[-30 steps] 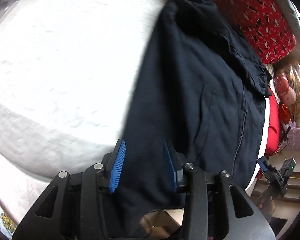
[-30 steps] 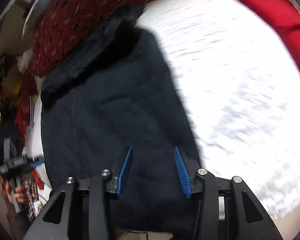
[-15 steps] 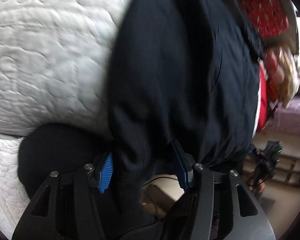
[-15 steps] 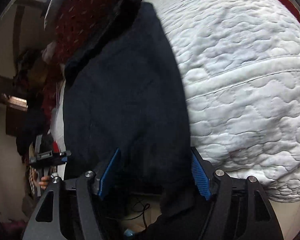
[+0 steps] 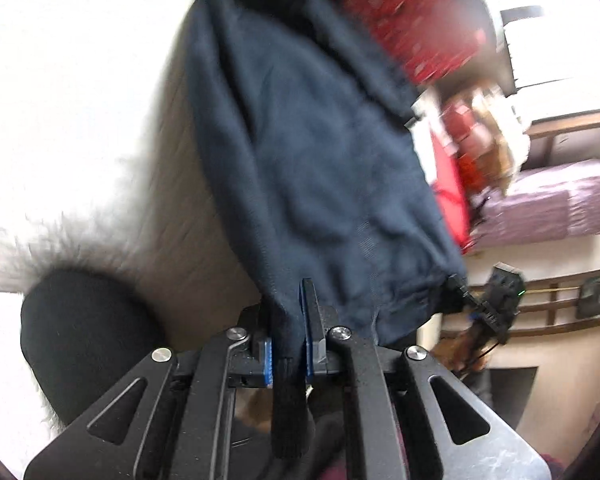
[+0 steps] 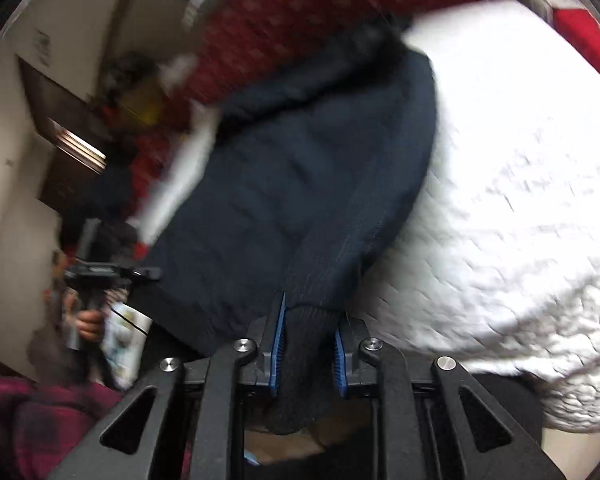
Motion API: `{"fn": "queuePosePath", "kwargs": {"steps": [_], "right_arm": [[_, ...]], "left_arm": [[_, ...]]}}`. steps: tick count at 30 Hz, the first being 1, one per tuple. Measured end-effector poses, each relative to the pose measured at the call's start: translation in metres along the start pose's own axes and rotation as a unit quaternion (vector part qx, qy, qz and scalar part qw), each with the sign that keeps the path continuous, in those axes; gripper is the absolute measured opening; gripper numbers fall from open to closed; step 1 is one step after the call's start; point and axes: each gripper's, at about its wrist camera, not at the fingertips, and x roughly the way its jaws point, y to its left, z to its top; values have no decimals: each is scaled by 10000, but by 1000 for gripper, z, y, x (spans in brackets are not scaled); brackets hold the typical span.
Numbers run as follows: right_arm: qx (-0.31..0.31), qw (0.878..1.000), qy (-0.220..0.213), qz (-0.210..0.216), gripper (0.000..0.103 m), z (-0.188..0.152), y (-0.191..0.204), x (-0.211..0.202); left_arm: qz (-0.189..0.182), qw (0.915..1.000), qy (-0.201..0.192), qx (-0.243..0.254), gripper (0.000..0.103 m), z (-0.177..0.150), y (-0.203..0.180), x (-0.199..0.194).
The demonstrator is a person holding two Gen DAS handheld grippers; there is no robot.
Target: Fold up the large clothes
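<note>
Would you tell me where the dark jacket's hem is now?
Both claws pinch the hem at the white quilt's near edge: left claw, right claw.

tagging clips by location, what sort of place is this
Most likely a lived-in bedroom at home: a white quilted bedspread lies under the dark navy zip-up jacket, a red patterned blanket is heaped behind it, and a purple-covered mattress sits beyond the bed.
</note>
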Motion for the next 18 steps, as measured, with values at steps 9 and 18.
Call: {"fn": "queuePosePath", "kwargs": {"steps": [9,18], "right_arm": [[582,9862,-1244,922,9,77,0,-30],[1275,9674,-1838,1188,9,147,-18,-34]], "left_arm": [[-545,9940,-861,-387,8,64,-8,-39],[-691,9850,-1263,-950,8,150,5,-44]]}}
